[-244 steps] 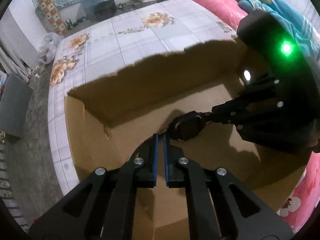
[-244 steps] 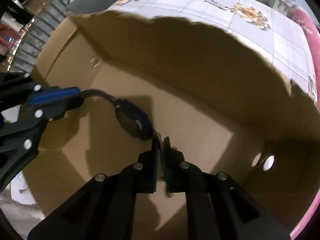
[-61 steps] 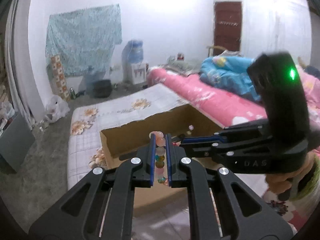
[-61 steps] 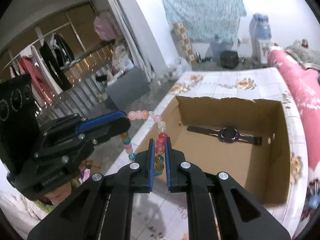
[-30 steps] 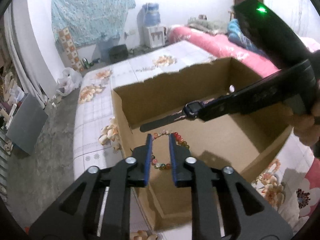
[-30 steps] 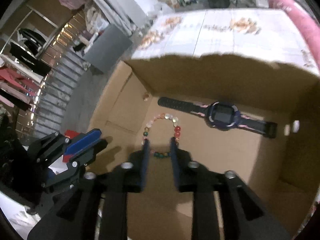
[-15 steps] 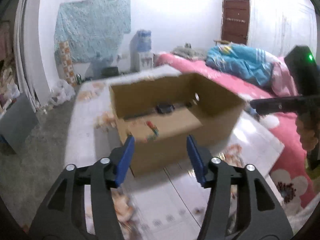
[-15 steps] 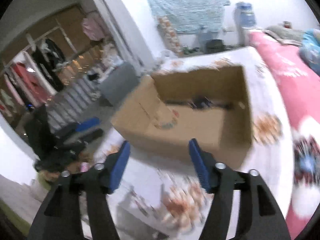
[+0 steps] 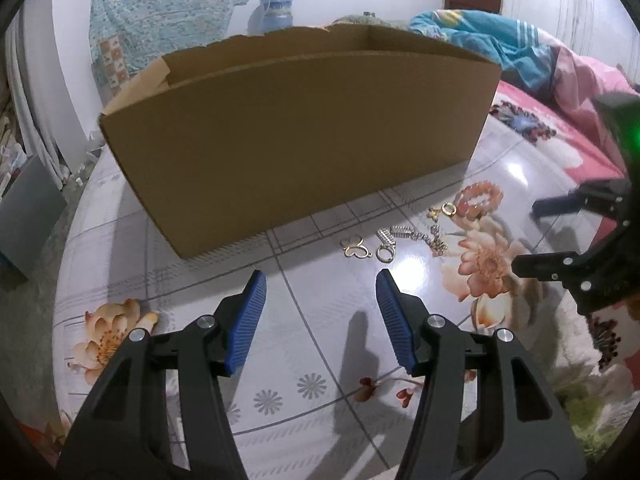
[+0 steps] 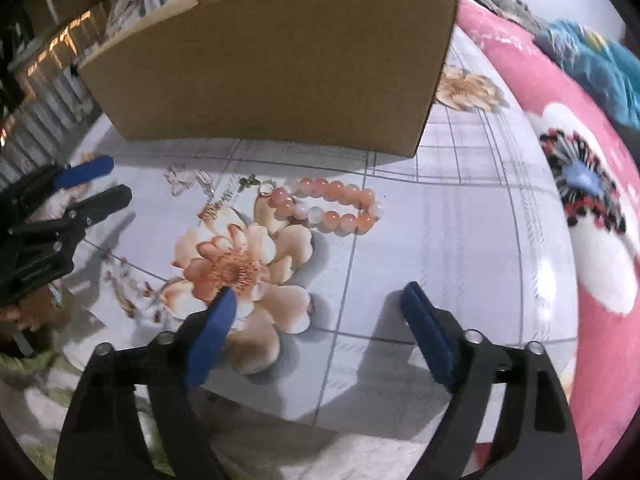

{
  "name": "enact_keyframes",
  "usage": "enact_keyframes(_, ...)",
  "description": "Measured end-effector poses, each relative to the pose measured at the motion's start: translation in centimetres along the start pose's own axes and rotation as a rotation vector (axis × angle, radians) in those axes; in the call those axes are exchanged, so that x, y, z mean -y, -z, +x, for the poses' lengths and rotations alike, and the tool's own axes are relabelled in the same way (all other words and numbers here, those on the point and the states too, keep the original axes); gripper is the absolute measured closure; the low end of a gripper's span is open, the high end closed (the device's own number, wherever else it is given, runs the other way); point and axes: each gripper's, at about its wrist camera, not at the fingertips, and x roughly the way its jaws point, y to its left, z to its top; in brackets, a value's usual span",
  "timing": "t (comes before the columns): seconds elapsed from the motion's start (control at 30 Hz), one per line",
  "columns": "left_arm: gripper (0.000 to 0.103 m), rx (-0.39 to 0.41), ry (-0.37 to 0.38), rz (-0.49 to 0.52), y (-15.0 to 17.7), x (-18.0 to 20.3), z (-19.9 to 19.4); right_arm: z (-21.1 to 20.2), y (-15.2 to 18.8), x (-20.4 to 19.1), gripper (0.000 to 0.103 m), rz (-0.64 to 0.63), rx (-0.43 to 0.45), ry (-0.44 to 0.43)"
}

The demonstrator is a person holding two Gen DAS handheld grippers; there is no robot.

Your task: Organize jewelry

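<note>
Both my left gripper (image 9: 320, 304) and right gripper (image 10: 316, 320) gape empty; the peach bead bracelet (image 10: 330, 210) lies before the cardboard box (image 10: 272, 64), so I'd straddle one strand squarely

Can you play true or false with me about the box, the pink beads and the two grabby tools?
1. The cardboard box stands on the flowered table. True.
2. The pink bead bracelet is inside the box. False: it lies on the table in front of the box.
3. The left tool is open and holds nothing. True.
4. The right tool squeezes the bracelet. False: it is open, and the bracelet lies apart from it.
5. Small gold and silver pieces lie on the table beside the bracelet. True.
</note>
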Motion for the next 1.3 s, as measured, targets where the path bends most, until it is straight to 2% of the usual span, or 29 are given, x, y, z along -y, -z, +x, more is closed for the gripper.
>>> enact_keyframes(0.03,0.049,-0.007,-0.001,-0.001,0.1,0.1,0.3,0.2,-0.1,-0.1,0.009,-0.017,-0.006,0.014)
enact_keyframes(0.07,0.049,-0.014,-0.004,-0.002,0.1,0.2,0.6,0.2,-0.3,-0.3,0.006,-0.023,-0.012,0.021)
enact_keyframes(0.2,0.048,-0.038,-0.013,-0.007,0.5,0.1,1.2,0.5,-0.4,0.0,0.006,-0.029,-0.027,-0.001)
enact_keyframes(0.47,0.045,-0.027,-0.009,-0.012,0.7,-0.6,1.4,0.8,-0.4,0.6,0.006,-0.070,-0.042,-0.041)
enact_keyframes(0.6,0.044,-0.016,-0.011,-0.017,0.8,-0.5,1.4,0.7,-0.2,0.6,0.006,-0.090,-0.042,-0.038)
enact_keyframes(0.67,0.044,-0.012,-0.012,-0.019,0.7,-0.6,1.4,0.5,-0.4,0.3,0.006,-0.086,-0.058,-0.005)
enact_keyframes(0.7,0.044,-0.012,-0.011,-0.018,0.7,-0.6,1.4,-0.1,-0.6,0.1,0.007,-0.076,-0.039,0.014)
enact_keyframes(0.77,0.044,-0.012,-0.010,-0.014,0.6,-0.7,1.4,-1.6,-0.9,-0.3,0.011,-0.074,0.038,-0.002)
enact_keyframes(0.87,0.045,-0.015,-0.006,-0.012,0.4,-0.9,1.6,-2.9,-1.2,-1.5,0.025,-0.096,0.119,-0.030)
enact_keyframes(1.03,0.060,-0.019,0.013,0.011,-0.2,-0.8,1.9,-1.1,-1.6,-3.3,0.061,-0.108,0.104,-0.140)
enact_keyframes(1.13,0.068,-0.032,0.028,0.038,-0.6,-0.5,2.1,-0.2,-1.9,-3.3,0.065,-0.080,0.107,-0.197)
enact_keyframes(1.3,0.070,-0.055,0.040,0.100,-1.6,0.4,2.8,0.4,-2.1,-3.0,0.065,-0.042,0.126,-0.221)
